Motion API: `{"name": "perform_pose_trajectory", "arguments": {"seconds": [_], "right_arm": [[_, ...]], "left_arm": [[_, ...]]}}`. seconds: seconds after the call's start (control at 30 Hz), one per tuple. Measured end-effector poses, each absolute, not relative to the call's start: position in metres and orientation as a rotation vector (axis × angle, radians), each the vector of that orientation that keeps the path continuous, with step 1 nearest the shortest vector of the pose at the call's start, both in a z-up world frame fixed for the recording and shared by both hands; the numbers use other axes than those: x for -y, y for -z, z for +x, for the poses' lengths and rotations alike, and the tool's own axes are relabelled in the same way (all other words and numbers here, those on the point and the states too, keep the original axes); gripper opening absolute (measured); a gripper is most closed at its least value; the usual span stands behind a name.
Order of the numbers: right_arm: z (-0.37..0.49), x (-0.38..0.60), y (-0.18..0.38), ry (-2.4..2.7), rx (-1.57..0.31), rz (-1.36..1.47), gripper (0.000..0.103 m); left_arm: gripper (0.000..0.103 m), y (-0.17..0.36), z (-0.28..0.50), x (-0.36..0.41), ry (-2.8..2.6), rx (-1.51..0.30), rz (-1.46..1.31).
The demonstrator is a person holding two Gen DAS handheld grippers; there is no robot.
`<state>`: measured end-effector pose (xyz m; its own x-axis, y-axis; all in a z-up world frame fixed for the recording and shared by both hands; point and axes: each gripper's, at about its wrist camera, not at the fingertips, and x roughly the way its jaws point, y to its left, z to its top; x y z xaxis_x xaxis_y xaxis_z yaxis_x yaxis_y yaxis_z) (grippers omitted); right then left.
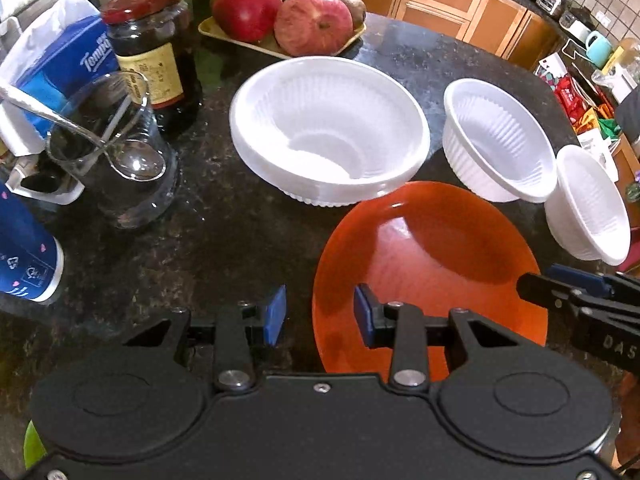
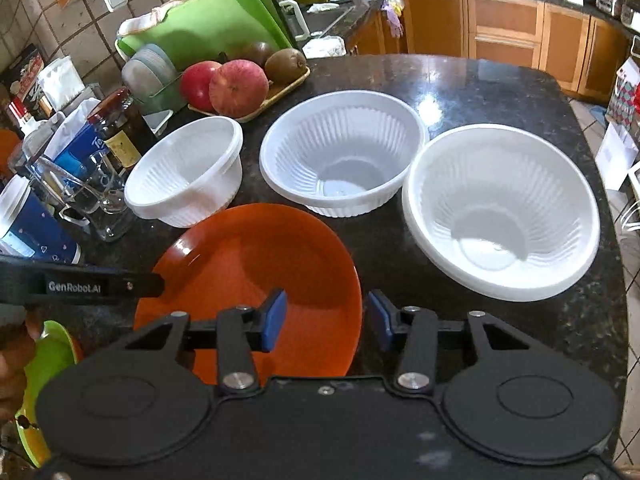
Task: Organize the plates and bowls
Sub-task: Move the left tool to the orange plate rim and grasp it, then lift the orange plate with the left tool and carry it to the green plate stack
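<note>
Both tongs (image 1: 320, 316) (image 2: 327, 320) gape astride the orange plate's (image 2: 248, 264) opposite edges.

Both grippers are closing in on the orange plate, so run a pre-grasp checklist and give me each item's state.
1. Left gripper fingers apart around the orange plate's near-left rim, one inside, one outside: ok.
2. Right gripper fingers straddle the plate's right rim: ok.
3. Pads actually pressing the rim: not ok, gaps show on both.
4. Plate bare, nothing lying in it: ok.
5. Nearest white bowl clear of the plate's far rim: cannot tell, they overlap in both views.
6. Glass mug with spoon stands apart from the plate: ok.
</note>
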<state>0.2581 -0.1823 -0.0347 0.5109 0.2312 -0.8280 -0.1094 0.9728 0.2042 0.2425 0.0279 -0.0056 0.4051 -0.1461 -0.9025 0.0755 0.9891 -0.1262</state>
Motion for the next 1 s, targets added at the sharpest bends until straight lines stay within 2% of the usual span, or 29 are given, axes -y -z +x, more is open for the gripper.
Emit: {"name": "perform_pose_trajectory", "arguments": {"seconds": [0.37, 0.67, 1.0], "right_arm": [[0.266, 0.181, 0.05, -0.197, -1.016, 0.086, 0.028], [0.247, 0.176, 0.051, -0.19, -1.008, 0.07, 0.027], [0.187, 0.178, 0.048, -0.16, -1.014, 0.083, 0.024]], "left_arm": [[0.046, 0.019, 0.253, -0.022, 0.152, -1.175, -0.054], [0.046, 0.019, 0.236, -0.018, 0.178, -1.165, -0.039], [0.045, 0.018, 0.184, -0.019, 0.254, -1.199, -0.002]]}}
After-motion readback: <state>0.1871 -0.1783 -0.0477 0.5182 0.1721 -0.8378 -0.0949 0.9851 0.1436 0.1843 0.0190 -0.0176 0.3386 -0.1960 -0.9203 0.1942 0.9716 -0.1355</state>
